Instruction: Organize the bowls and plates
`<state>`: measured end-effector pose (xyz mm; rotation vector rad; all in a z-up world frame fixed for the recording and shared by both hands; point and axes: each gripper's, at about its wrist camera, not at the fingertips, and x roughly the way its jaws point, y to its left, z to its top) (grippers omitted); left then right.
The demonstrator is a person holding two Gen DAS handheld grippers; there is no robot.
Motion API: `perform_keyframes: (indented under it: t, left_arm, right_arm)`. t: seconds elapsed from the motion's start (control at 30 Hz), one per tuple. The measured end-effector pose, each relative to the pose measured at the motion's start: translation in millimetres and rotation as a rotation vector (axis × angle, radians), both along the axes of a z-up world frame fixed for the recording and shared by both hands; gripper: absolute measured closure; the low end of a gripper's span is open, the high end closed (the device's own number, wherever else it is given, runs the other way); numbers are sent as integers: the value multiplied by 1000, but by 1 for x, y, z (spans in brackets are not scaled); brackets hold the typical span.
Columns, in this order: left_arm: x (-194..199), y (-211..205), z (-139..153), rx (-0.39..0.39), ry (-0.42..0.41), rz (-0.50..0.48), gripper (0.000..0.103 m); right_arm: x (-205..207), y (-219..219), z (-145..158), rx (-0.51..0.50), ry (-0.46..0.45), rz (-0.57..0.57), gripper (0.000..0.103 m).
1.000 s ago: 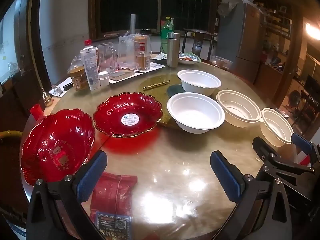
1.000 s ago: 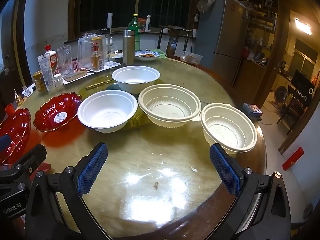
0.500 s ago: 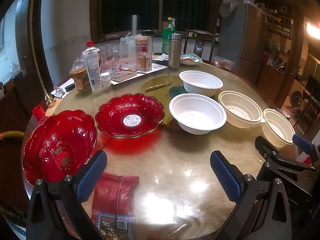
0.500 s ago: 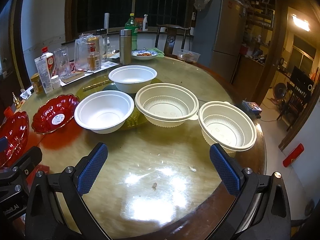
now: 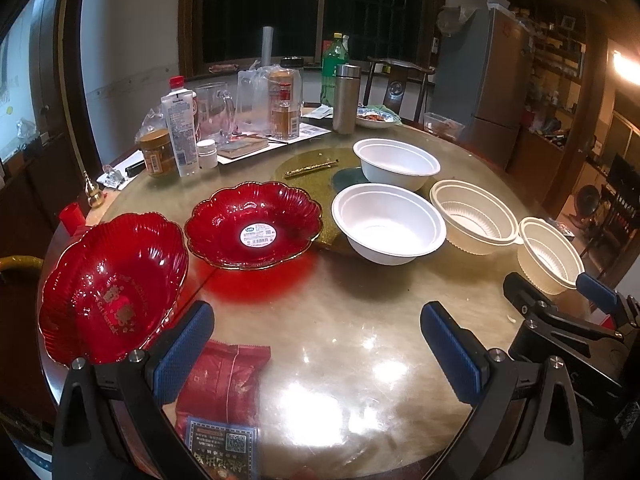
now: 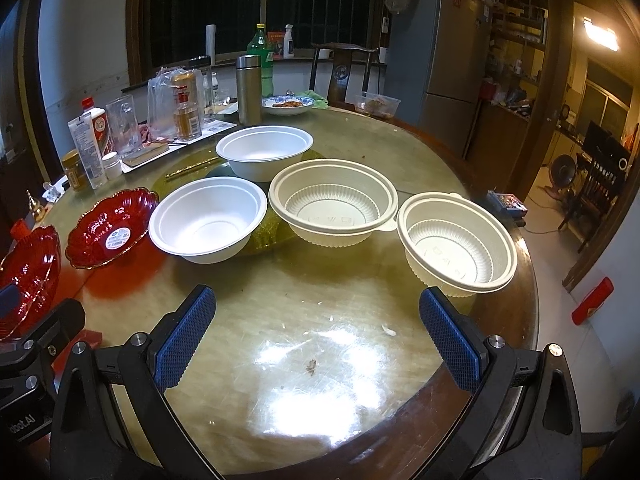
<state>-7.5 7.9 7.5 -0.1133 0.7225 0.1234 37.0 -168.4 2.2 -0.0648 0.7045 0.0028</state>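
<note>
dim warm indoor light, night-dark windows behind. bright lamp (image 6: pixel 601 33) glowing upper right, blown out. strong white glare patches on glossy table (image 6: pixel 312 364) just ahead of gripper fingers, in both views. red plate (image 5: pixel 253 224) casting red tint onto table beside it. heavy fisheye bending, black vignette at corners. mild grain, far background soft.

We note a glossy, glass-smooth table (image 6: pixel 320 360) throwing glare. Two red plates (image 5: pixel 252 224) look like translucent ribbed plastic or glass, shiny. White bowls (image 5: pixel 388 224) seem matt, foam-like; cream bowls (image 6: pixel 332 204) ribbed plastic. Flask (image 6: pixel 248 90) brushed metal. Our jaws carry textured blue pads (image 6: pixel 184 336).
</note>
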Motion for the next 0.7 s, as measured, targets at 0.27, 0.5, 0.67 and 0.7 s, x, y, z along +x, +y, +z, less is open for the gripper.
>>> perform_keyframes:
  t: [0.27, 0.5, 0.67, 0.7]
  left_arm:
    - [-2, -1, 0, 9, -4, 0, 0]
    - [-1, -1, 0, 16, -5, 2, 0]
    - [-1, -1, -1, 14, -3, 3, 0]
    - [-1, -1, 0, 15, -3, 3, 0]
  right_arm:
    - [-1, 0, 0, 0, -2, 2, 0]
    - [-1, 1, 0, 2, 1, 1, 0]
    - [0, 1, 0, 3, 2, 4, 0]
    - [0, 2, 0, 3, 2, 5, 0]
